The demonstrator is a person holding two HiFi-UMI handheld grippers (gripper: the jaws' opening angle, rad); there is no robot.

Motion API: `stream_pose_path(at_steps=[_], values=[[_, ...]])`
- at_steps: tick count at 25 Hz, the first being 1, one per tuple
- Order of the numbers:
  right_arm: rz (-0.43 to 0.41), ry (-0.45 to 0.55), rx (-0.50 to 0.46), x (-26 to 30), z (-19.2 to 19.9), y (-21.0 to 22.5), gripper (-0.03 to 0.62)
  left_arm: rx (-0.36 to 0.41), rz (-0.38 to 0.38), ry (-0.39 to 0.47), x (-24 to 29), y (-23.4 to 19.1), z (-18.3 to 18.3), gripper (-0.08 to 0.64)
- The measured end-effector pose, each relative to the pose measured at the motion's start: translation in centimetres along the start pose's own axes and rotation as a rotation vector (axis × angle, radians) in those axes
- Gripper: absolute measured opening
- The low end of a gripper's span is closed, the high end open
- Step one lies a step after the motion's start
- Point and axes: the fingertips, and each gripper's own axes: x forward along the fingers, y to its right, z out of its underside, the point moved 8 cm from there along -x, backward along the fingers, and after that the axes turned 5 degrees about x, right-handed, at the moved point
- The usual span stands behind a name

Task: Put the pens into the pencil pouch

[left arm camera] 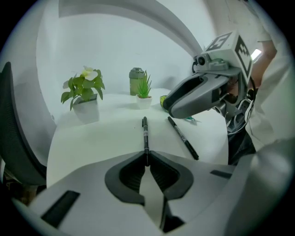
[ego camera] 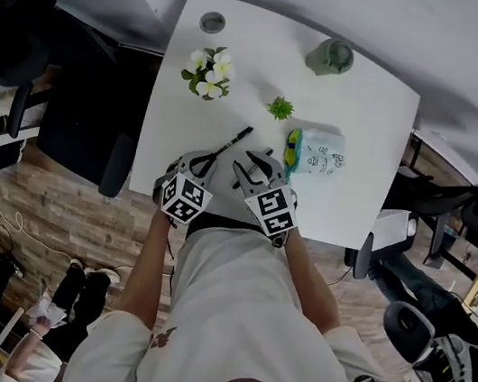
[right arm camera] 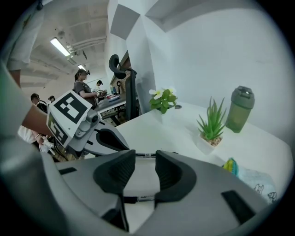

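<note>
Grip comes first: the left gripper [left arm camera: 146, 154] is clamped on one end of a slim black pen [left arm camera: 145, 133]. The right gripper [right arm camera: 145, 159] hangs parted over a second black pen [left arm camera: 183, 137] lying on the white table [ego camera: 365, 98]. The pale-blue fabric pencil pouch [ego camera: 320, 154] lies near, so neither pen seems in yet.

The head camera looked steeply down on the white worktop [ego camera: 362, 116] from its near edge. Cameras on the left claw [left arm camera: 146, 156] and right claw [right arm camera: 145, 161] sat low, facing far; both caught the spiky plant [left arm camera: 144, 87].
</note>
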Motion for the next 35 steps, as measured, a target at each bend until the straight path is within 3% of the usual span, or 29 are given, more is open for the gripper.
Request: stream_pose_path(at_steps=[4,12,15,20,23,26,35], values=[[0.087,0.031,0.013,-1.9,-0.1,1.2,0.14,0.029,0.018,0.028,-0.5,0.1,-1.2,0.028],[0.342,0.055,0.047,-5.4,0.9,4.7,0.155,0.129,0.103,0.061,-0.2,1.0,-4.2,0.028],[0.425,0.018,0.032,-6.1,1.6,5.8,0.17,0.162,0.135,0.063,0.2,1.5,-5.1,0.028],[0.554,-0.099,-0.07,-6.0,2.5,6.7,0.178,0.208,0.178,0.06,0.7,2.1,-6.0,0.028],[0.582,-0.146,-0.102,-5.7,2.9,7.2,0.156,0.228,0.197,0.061,0.9,2.4,-6.5,0.028],[0.595,-0.147,-0.093,-6.0,3.1,7.6,0.041,0.248,0.218,0.06,1.2,2.7,-7.0,0.028],[0.569,-0.07,-0.08,-8.3,2.7,6.9,0.025,0.326,0.293,0.085,3.0,3.7,-9.8,0.028]])
